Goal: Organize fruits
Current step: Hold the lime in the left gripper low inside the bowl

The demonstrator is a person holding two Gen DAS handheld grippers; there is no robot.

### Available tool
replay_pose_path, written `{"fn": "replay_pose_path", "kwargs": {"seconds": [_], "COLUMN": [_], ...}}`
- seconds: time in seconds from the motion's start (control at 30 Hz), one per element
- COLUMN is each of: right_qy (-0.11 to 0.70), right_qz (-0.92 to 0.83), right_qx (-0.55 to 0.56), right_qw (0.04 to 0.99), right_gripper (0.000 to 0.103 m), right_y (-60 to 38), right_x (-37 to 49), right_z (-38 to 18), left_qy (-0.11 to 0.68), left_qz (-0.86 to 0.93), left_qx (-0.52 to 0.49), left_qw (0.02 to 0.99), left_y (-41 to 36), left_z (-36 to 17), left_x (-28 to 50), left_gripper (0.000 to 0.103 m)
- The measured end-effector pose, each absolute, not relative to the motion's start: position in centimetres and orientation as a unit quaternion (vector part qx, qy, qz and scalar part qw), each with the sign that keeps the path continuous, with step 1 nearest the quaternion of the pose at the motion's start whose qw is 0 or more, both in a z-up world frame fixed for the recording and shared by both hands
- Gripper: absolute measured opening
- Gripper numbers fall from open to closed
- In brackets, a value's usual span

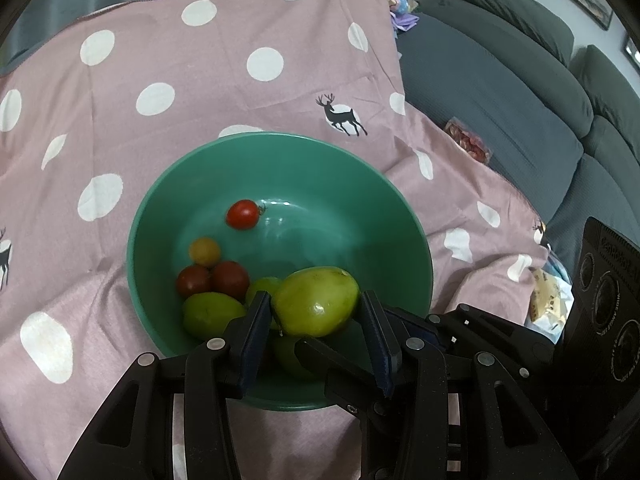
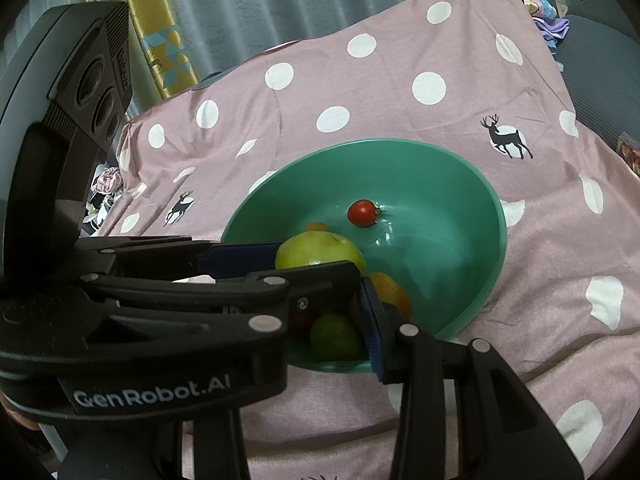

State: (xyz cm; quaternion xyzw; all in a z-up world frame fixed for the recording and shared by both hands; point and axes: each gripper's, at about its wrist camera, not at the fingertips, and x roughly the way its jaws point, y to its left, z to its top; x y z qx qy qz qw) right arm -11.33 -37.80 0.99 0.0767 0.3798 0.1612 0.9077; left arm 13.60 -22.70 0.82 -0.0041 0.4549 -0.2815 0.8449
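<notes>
The left gripper (image 1: pixel 316 312) has its jaws grasping a large glossy green oval fruit (image 1: pixel 316 302), held just above the near side of the round teal plastic bowl (image 1: pixel 416 248), which sits on a pink cloth with white dots and deer prints (image 1: pixel 200 80).

The step in hand looks like setting this fruit down among the others. Lowering it into a free patch of the bowl's floor before letting go would stop it from rolling onto the smaller fruit.

Reading the bowl from left to right: two dark red cherry tomatoes (image 1: pixel 214 280) touch each other, with a small yellow-orange tomato (image 1: pixel 205 251) just behind them and a second green oval fruit (image 1: pixel 212 314) in front; a bright red cherry tomato (image 1: pixel 243 214) lies apart toward the centre.

The right gripper (image 2: pixel 332 320) hovers at the bowl's near rim; its left finger is hidden behind the left gripper, so I cannot tell how its jaws stand.
</notes>
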Motion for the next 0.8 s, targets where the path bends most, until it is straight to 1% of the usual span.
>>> {"fn": "replay_pose_path", "kwargs": {"seconds": [0.47,0.63,0.8], "right_qy": [0.387,0.391,0.393], "right_qz": [0.153,0.146,0.144], "right_qx": [0.074,0.068,0.06], "right_qw": [0.906,0.906,0.906], "right_gripper": [0.04,0.04,0.04], "right_y": [-38.0,-37.8,-37.5], "right_x": [-10.6,-9.3,-8.5], "right_z": [1.0,1.0,1.1], "left_qy": [0.468,0.48,0.483], "left_qz": [-0.281,-0.273,-0.267], "left_qx": [-0.01,-0.029,-0.027], "left_qw": [0.838,0.833,0.833], "left_y": [-22.8,-22.3,-21.9], "left_z": [0.4,0.0,-0.2], "left_x": [12.3,9.2,3.6], "left_gripper": [0.045,0.045,0.045]}}
